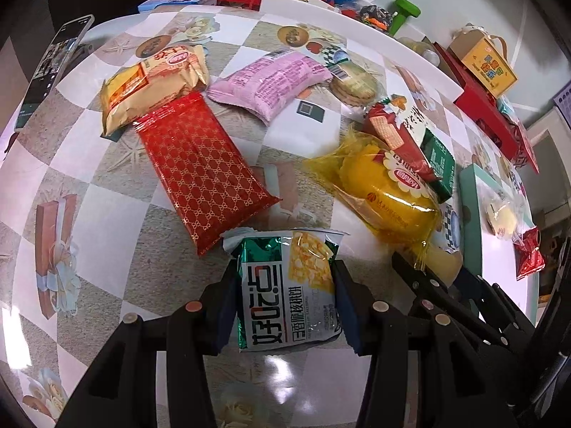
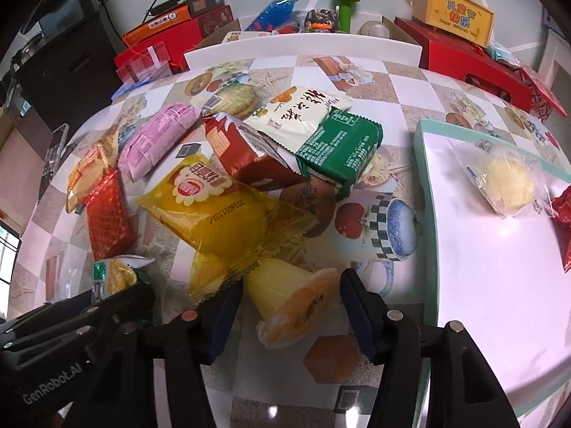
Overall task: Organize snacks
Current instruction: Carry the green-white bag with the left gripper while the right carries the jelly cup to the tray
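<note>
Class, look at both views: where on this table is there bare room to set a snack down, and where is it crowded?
Free: the white tray below the clear-wrapped pastry, and the tablecloth left of the red patterned packet. Crowded: the middle, where the yellow packet, brown-red packet and green packet overlap.

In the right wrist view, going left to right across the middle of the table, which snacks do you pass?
Red patterned packet → pink packet → yellow cake bag → green packet → pale pastry in clear wrap, lying on the tray.
</note>
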The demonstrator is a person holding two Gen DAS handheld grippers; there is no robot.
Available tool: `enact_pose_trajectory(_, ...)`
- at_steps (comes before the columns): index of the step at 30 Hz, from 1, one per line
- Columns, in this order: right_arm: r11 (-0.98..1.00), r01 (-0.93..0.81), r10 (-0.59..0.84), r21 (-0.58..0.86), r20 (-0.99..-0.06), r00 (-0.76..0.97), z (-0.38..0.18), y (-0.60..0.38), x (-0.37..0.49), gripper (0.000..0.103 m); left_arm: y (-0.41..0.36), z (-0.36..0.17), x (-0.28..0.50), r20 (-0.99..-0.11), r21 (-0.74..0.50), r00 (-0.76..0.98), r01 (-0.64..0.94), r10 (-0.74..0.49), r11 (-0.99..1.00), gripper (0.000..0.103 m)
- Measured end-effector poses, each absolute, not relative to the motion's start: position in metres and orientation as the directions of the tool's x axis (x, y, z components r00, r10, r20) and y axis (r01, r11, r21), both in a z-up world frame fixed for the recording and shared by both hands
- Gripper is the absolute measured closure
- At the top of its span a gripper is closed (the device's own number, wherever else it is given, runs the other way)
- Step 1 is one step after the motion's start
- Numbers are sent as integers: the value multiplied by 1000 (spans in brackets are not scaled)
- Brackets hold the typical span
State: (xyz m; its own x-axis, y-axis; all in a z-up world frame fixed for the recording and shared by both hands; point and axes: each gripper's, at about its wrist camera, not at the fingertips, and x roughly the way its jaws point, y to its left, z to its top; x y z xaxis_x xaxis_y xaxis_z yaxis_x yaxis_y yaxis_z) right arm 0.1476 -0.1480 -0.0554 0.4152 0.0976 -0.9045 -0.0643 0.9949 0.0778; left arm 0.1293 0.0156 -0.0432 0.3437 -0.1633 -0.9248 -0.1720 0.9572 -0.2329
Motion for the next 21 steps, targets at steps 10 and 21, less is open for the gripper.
enact_pose_trajectory(10,997,-51,79,63,-910,407,-55,-150,147,50,14,-43,129,-928,-221,339,-167,-154,961,52)
enact_pose_trajectory(21,994,-5,104,112,-906,410,-42,-168,140,51,6,-38,134,-915,-240,364,-144,-174,960,52)
